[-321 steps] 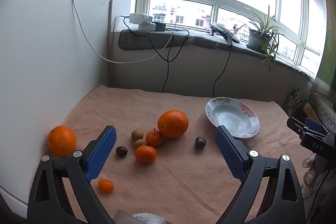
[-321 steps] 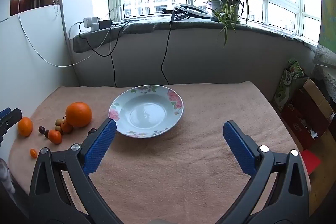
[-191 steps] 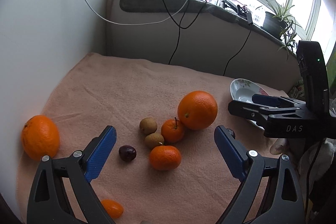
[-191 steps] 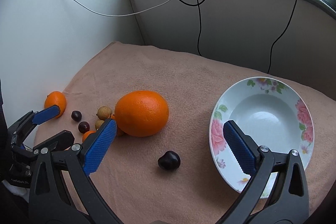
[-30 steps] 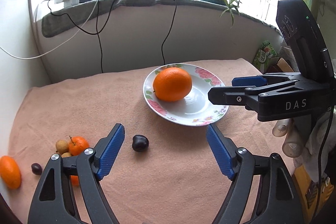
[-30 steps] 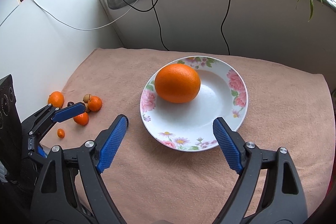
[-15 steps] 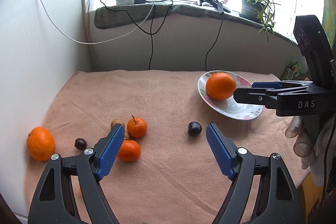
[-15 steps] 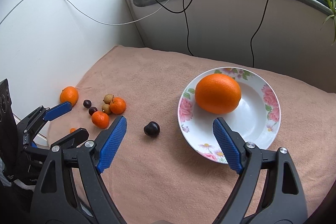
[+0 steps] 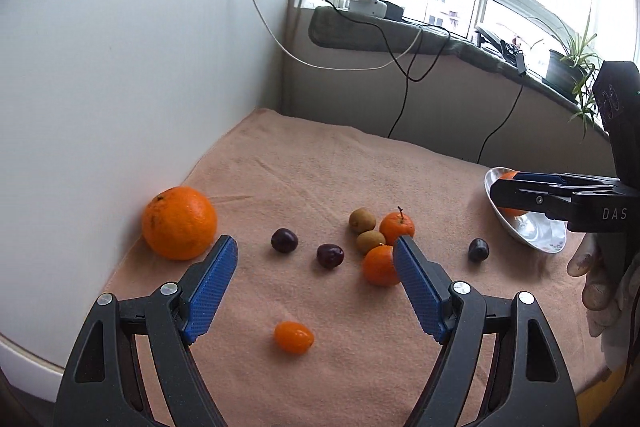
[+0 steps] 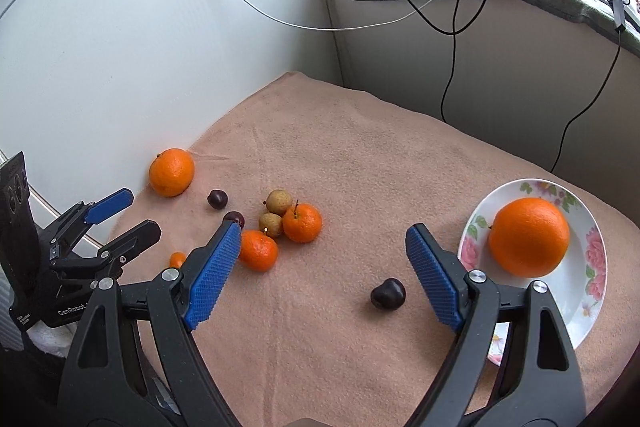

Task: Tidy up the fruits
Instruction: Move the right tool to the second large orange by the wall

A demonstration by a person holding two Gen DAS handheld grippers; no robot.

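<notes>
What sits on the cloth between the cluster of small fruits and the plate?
In the right wrist view, one dark cherry lies alone on the cloth between the fruit cluster and the plate; otherwise the stretch is bare.

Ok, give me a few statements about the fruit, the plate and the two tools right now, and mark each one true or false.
1. The big orange lies on the flowered plate. True.
2. The left tool is shut on the kumquat. False: it is open and the kumquat lies on the cloth.
3. One dark cherry lies apart, near the plate. True.
4. The right tool holds a mandarin. False: it is open and empty.
5. A second orange sits by the white wall. True.
</notes>
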